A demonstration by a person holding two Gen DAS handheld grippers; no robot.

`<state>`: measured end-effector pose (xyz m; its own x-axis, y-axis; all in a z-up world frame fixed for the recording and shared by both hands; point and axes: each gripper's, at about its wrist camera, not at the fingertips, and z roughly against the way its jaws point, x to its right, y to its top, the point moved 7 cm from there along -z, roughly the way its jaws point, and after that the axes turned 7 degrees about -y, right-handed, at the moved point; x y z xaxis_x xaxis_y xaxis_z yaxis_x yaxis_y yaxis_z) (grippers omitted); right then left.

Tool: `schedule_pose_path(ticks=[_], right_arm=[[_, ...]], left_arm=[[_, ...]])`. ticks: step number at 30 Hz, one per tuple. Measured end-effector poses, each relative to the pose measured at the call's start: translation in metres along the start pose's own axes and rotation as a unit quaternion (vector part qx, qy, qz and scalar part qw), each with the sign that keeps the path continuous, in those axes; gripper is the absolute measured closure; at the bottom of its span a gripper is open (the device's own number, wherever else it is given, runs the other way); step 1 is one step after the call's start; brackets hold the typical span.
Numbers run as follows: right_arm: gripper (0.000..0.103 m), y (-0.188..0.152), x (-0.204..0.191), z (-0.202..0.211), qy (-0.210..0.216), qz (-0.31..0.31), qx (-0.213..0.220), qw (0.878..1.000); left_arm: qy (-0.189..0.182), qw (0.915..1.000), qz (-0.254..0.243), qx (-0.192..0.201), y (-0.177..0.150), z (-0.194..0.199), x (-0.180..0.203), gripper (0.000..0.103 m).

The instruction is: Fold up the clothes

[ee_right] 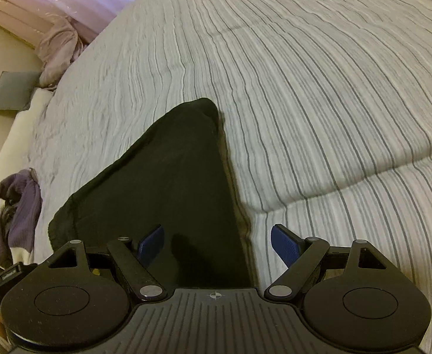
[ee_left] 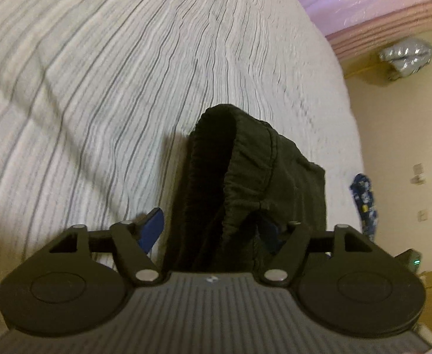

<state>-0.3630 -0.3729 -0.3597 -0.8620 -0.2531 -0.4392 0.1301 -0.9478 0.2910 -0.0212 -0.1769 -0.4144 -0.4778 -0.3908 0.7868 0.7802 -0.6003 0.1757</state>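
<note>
Both your grippers point down over the striped bedspread [ee_right: 319, 94]. The black garment [ee_left: 245, 177] lies on it at the near edge, elastic waistband humped up toward the far side, likely so it can be laid flat for a fold.

Left gripper [ee_left: 213, 230]: jaws spread wide, cloth bunched between, left pad clear of it; the right pad is hidden behind fabric, so contact there is unclear.

Right gripper [ee_right: 219, 247]: jaws apart, the garment's right edge between them, nothing pinched.

The garment's near end is cut off by the gripper bodies; its type is a guess. Motion blur softens the left view.

Both wrist views look steeply down, close over the striped bedspread [ee_left: 127, 73], sharing it.
</note>
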Motion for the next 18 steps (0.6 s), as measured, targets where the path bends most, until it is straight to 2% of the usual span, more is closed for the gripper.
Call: schedule_pose_path(ticks=[3,7,10,13,14,18], right_arm=[[0.020,0.000,0.004,-0.010,0.005,-0.015,0.001,1.000],[0.020,0.004,0.006,-0.013,0.023,-0.047,0.003,0.999],[0.020,0.006,0.007,-0.017,0.031,-0.055,0.002,0.998],[0.010,0.005,0.008,-0.022,0.036,-0.053,-0.003,0.998],[0.010,0.005,0.007,-0.024,0.040,-0.052,-0.005,0.998],[0.010,0.004,0.008,-0.028,0.058,-0.044,-0.013,0.997]], left_arm=[[-0.030,0.9991,0.031,-0.001,-0.001,-0.001,-0.003,0.033],[-0.062,0.9972,0.039,0.012,0.001,0.012,0.006,0.034],[-0.055,0.9981,0.025,0.009,0.000,0.011,0.007,0.033],[-0.045,0.9987,0.020,-0.005,0.001,-0.007,0.000,0.032],[-0.044,0.9988,0.022,-0.010,0.002,-0.013,-0.004,0.032],[-0.062,0.9975,0.031,-0.017,0.004,-0.030,-0.013,0.026]])
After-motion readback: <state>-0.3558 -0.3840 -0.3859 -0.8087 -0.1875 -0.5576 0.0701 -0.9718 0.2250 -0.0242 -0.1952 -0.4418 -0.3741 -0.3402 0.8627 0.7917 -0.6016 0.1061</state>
